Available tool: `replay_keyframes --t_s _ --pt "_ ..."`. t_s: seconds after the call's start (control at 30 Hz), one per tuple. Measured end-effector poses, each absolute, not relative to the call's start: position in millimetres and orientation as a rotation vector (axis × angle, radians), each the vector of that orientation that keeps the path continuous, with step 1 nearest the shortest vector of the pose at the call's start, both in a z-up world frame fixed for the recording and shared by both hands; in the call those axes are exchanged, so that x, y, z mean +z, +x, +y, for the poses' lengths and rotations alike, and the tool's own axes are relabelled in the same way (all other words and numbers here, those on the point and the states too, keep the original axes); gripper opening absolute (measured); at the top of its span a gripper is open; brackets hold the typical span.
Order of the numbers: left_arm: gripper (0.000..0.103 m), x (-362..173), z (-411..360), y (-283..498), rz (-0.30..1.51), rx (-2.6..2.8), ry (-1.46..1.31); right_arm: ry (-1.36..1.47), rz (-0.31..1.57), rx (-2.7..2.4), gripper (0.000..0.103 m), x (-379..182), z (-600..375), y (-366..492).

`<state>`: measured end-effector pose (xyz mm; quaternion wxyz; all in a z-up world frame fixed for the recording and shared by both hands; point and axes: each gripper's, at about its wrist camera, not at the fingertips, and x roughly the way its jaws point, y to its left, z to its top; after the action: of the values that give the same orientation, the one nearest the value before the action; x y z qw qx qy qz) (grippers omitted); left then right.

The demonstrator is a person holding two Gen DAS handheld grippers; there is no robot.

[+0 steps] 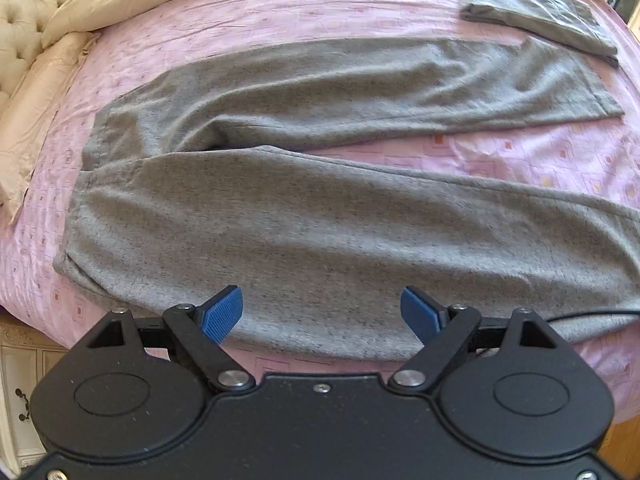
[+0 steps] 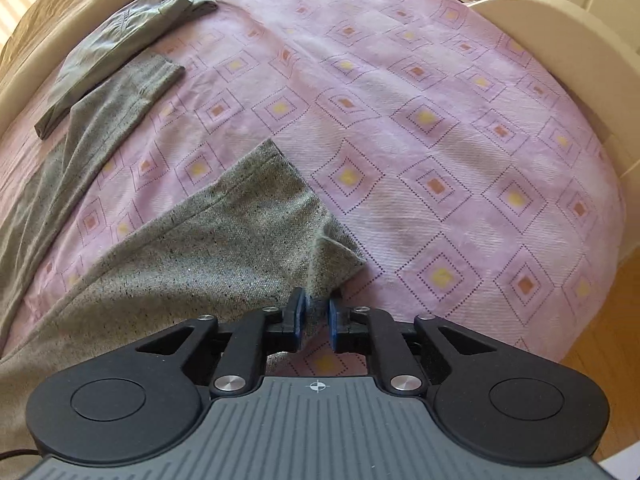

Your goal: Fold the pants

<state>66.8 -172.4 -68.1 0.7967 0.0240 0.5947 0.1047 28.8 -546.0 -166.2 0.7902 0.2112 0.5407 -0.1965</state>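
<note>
Grey speckled pants (image 1: pixel 304 236) lie spread flat on the pink bedspread (image 1: pixel 280 12), waistband at the left, both legs running right. My left gripper (image 1: pixel 322 312) is open, hovering just above the near edge of the near leg. In the right wrist view the near leg (image 2: pixel 224 240) ends in a hem, and my right gripper (image 2: pixel 317 320) is shut on the near corner of that hem, lifting it a little. The far leg (image 2: pixel 108 108) lies flat at the left.
A folded grey-green garment (image 1: pixel 532 8) lies at the far right of the bed, also in the right wrist view (image 2: pixel 120 40). Beige pillows (image 1: pixel 44 100) and a tufted headboard (image 1: pixel 24 8) are at the left. The cream footboard (image 2: pixel 560 28) curves round the bed's end. The wooden floor (image 2: pixel 608 344) shows at the right.
</note>
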Motion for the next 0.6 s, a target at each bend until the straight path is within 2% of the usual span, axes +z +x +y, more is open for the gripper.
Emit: replay_keyframes --t_s 0.07,0.3,0.5,0.6 --pt "0.087 -66.7 -160.1 70.1 1.248 0.242 0.049 0.416 1.132 -0.433 0.021 -154.8 -542.6 27.0" --pt "0.087 -63.2 -120.6 107.4 1.218 0.22 0.076 0.3 1.012 -0.413 0.021 -116.7 -516.1 39.2" --pt "0.087 -63.9 -87.8 151.8 1.222 0.189 0.041 0.315 0.913 -0.31 0.021 -100.2 -477.7 76.2" --pt "0.086 -63.0 -75.4 174.1 1.198 0.197 0.077 0.31 0.933 -0.228 0.021 -99.0 -455.4 108.8"
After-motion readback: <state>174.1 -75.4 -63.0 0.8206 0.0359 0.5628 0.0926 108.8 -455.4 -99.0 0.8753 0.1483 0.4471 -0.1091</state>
